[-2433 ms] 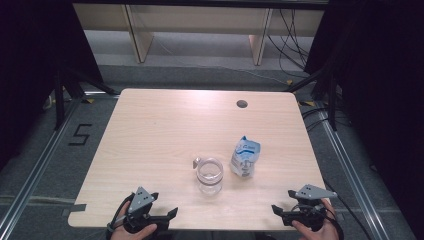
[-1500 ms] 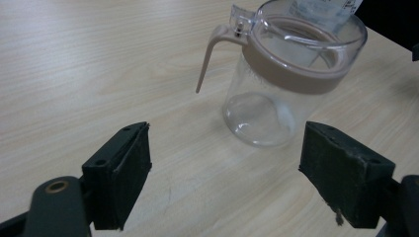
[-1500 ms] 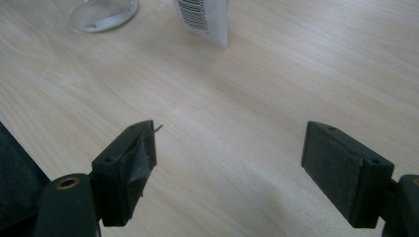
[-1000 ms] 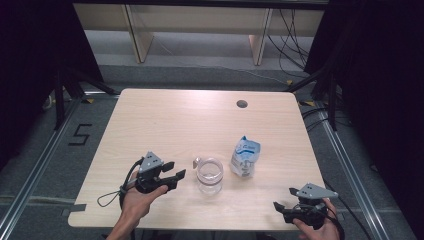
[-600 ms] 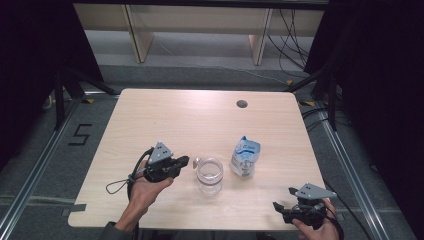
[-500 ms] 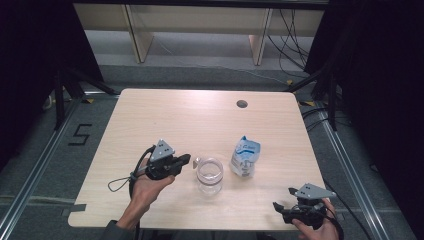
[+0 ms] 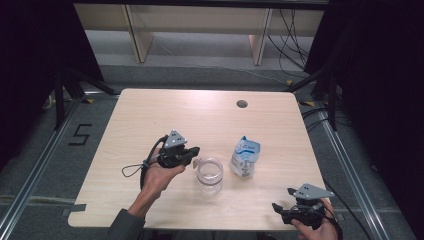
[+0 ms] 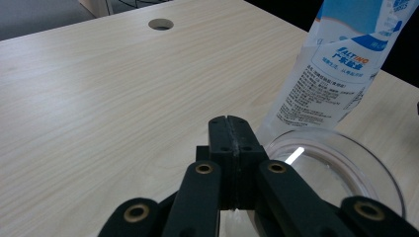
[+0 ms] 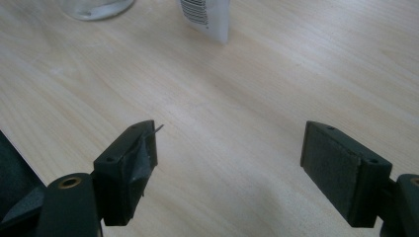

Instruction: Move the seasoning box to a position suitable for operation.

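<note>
Two claws are showing from above, one in each of my hands. On the left, my left claw [image 7: 194, 153] is hovering over the desk [image 7: 150, 115], pointing right at the glass jar [image 7: 209, 175], its tip just beside the jar's rim. In the left gripper view its jaws are sitting pressed flat together with nothing between them, having closed within the last second, and the jar's clear rim [image 8: 336, 163] is lying right below and beside them. I cannot tell whether the tip is touching the glass. A cable [image 7: 134, 169] is looping from that claw across the wood.

Moving right, the jar is standing upright near the middle of the desk, mouth up. Just beside it, on its right, a blue and white pouch [image 7: 245, 156] is standing upright; whether the two are touching, I cannot tell. Farther back, a round hole [image 7: 242, 104] is sitting in the desktop.

At the far right, my right claw [image 7: 276, 207] is resting at the near edge, well apart from the pouch. Its jaws are standing wide apart over bare wood, holding nothing.
</note>
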`<state>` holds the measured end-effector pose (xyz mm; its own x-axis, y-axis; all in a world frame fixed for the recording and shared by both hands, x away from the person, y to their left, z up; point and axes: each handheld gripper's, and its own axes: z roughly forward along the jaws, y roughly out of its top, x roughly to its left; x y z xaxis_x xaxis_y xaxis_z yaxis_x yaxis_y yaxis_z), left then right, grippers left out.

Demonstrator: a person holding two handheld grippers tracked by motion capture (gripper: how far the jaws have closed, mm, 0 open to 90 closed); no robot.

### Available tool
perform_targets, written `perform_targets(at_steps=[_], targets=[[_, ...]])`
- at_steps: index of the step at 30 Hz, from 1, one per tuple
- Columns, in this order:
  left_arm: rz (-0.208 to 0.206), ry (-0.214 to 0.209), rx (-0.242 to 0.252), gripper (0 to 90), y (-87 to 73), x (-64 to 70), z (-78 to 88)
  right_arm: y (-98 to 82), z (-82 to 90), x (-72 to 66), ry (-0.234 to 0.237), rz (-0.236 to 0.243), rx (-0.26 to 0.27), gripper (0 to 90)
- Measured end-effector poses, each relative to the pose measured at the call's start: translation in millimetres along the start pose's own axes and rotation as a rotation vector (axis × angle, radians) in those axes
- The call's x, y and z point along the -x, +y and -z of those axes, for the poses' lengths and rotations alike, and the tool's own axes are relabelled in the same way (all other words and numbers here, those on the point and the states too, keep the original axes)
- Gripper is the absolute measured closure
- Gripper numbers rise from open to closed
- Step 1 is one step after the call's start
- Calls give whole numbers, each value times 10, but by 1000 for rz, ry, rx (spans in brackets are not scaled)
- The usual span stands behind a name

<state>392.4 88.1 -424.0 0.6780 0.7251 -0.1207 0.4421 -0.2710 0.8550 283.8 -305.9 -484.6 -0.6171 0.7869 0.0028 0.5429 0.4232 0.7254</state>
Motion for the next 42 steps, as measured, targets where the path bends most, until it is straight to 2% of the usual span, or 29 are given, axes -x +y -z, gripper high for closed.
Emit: perform_targets(at_steps=[1,2,4,5,6,10,11,16,18,20,23,24,25,26,28,30,31,33,34,36,38,40,42], targets=[[-16,6,-13,892,3,-3,-13,2,-2,15,-1,13,3,227],[0,5,-8,892,2,5,-42,3,-1,10,6,1,-3,227],[-8,1,-20,892,3,-6,-70,4,-4,16,-2,12,2,227],[-17,1,-28,891,4,-14,-83,0,-3,-1,1,-8,-4,227],[-16,9,-31,892,-1,-11,-94,1,-7,18,1,14,-1,227],[-27,0,-51,890,-22,-17,-123,4,-16,16,6,15,-4,227],[-25,-3,-50,889,-27,-16,-130,0,-19,1,9,-2,-12,226],[-12,0,-48,886,-28,-10,-121,1,-22,2,8,1,-10,226],[-25,-5,-66,878,-27,-36,-96,1,-27,19,6,18,-13,225],[-4,1,-67,876,-37,-36,-74,5,-23,9,5,7,-11,225],[-8,-2,-72,872,-54,-58,-33,0,-33,12,11,23,-11,226],[1,1,-70,873,-65,-61,-19,3,-32,13,9,24,-14,225],[12,-3,-65,873,-76,-62,-7,5,-29,-5,10,3,-17,224],[19,-9,-70,873,-86,-66,11,3,-42,9,16,21,-4,224],[29,-2,-67,869,-119,-69,65,4,-33,8,16,23,-20,225],[29,-3,-65,869,-134,-68,86,6,-43,18,11,41,-5,225],[14,-10,-71,869,-146,-71,114,6,-43,18,11,41,-5,225],[11,-11,-80,868,-171,-74,165,8,-43,7,37,24,-17,225],[34,-13,-74,863,-202,-69,201,6,-42,10,20,31,-16,224],[41,-28,-73,861,-235,-60,247,5,-40,-3,16,18,-15,224],[57,-32,-57,857,-253,-40,262,7,-41,12,16,36,-11,224],[48,-38,-47,825,-282,-36,307,4,-43,5,22,29,-16,224],[68,-44,-21,781,-309,-43,342,8,-41,2,18,21,-11,224]])
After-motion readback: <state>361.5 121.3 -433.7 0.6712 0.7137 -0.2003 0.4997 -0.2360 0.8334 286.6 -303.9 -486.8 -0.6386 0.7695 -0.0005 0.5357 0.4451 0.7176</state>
